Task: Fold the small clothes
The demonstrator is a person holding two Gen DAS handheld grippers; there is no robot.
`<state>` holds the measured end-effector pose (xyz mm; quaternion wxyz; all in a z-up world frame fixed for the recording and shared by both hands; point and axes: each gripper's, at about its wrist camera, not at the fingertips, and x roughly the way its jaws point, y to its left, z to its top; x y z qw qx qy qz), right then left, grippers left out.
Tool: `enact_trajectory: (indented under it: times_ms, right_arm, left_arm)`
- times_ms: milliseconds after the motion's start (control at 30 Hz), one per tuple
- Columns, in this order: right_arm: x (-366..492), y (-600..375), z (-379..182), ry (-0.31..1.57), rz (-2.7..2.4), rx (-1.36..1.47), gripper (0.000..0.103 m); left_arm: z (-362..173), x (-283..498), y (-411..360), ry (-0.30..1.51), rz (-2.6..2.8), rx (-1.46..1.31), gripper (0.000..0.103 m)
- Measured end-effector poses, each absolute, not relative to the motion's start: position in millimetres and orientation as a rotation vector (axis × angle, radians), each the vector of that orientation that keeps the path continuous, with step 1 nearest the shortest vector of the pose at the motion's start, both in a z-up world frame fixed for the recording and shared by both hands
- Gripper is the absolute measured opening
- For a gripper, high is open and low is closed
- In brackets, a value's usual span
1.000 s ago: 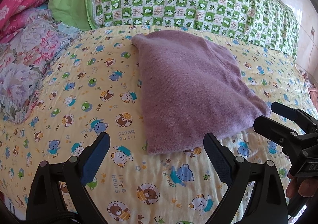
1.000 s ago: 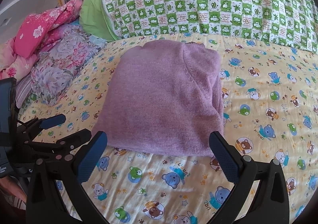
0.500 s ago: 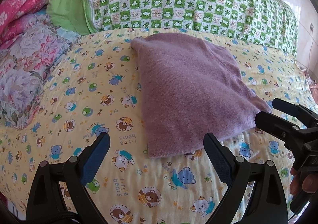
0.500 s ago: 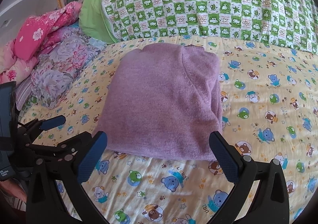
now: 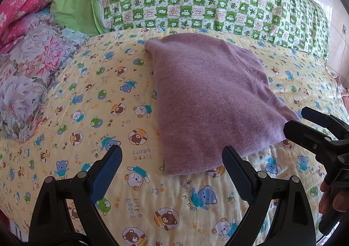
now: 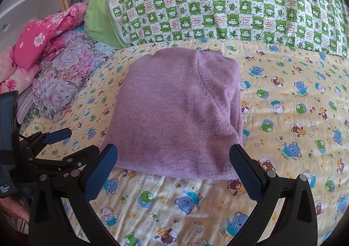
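sweater: purple knit, already folded into a compact rectangle, lying flat mid-bed on the bear-print sheet; seam and layered edges on its right side.
left claw: fingers spread wide, holding nothing; sits at the near-left corner of the sweater, near edge just ahead.
right claw: also spread, empty; centred on the near edge, fingers bracketing it without touching.
why: both line up along the near hem, probably to lift it for one more fold toward the pillow, or just checking the result.
clutter: floral bedding far left, well apart.
risk: thick stacked layers may slip if only the top ply gets pinched.
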<state>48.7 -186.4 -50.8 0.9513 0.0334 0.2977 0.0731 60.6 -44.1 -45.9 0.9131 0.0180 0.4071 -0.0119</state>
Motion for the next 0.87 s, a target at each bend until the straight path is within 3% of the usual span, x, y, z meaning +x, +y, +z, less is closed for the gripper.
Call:
enact_trajectory:
  times_ms: [867]
  right_arm:
    - [50.9,-187.5,-49.5,0.608,0.141,0.074,0.102]
  left_arm:
    - [-40.1,65.9,-48.9,0.838,-0.041,0.040,0.093]
